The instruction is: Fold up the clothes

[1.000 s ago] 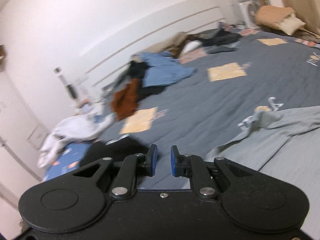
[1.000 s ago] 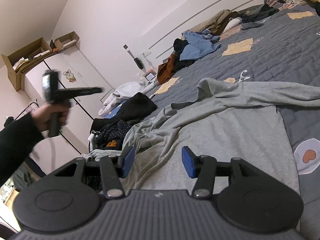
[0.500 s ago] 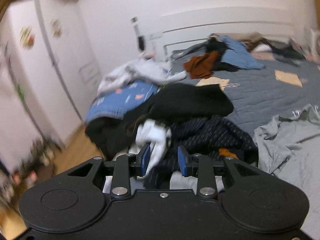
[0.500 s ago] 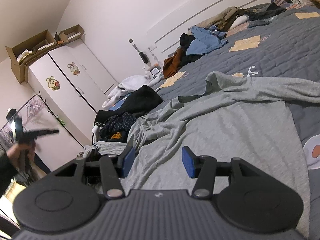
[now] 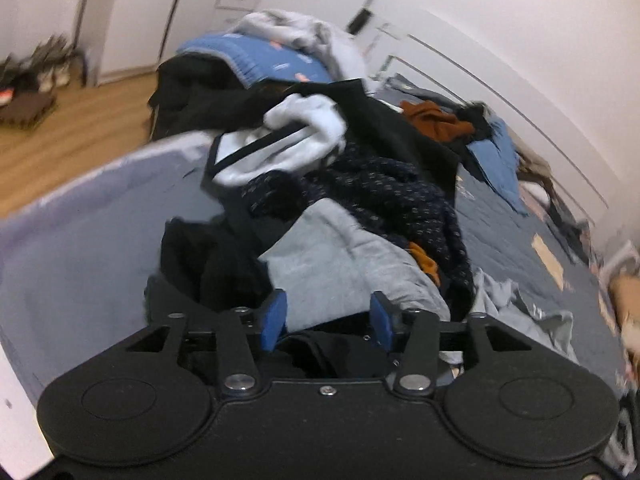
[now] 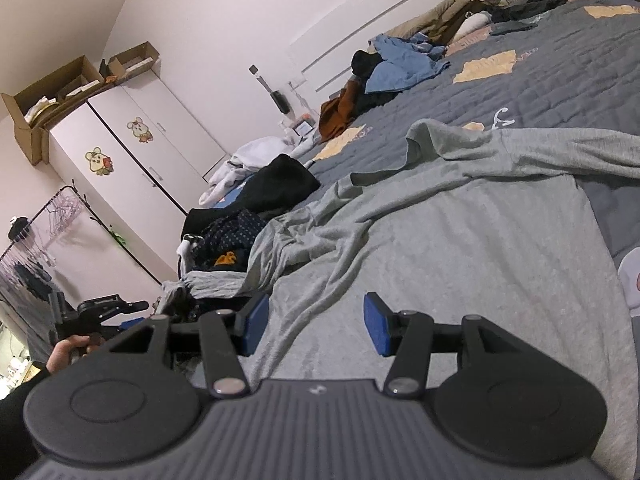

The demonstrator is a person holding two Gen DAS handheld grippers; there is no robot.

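Left gripper (image 5: 325,320) is mid-opening, blue pads apart with nothing pinched. A grey garment (image 5: 340,264) sits just past the tips, and whether the pads brush it is hard to say since the whole view is smeared. Dark cloth right under the jaws is half hidden by the gripper body. Beyond that comes the pile (image 5: 320,160): black stuff, a dotted navy piece, something white with a black stripe, all blurry. Right gripper (image 6: 316,328) is spread wide and holding nothing, hovering over the grey top (image 6: 460,248) spread on the bed (image 6: 560,80), its bottom edge cut off by the gripper. The hand (image 6: 70,350) is only partly visible at far left.
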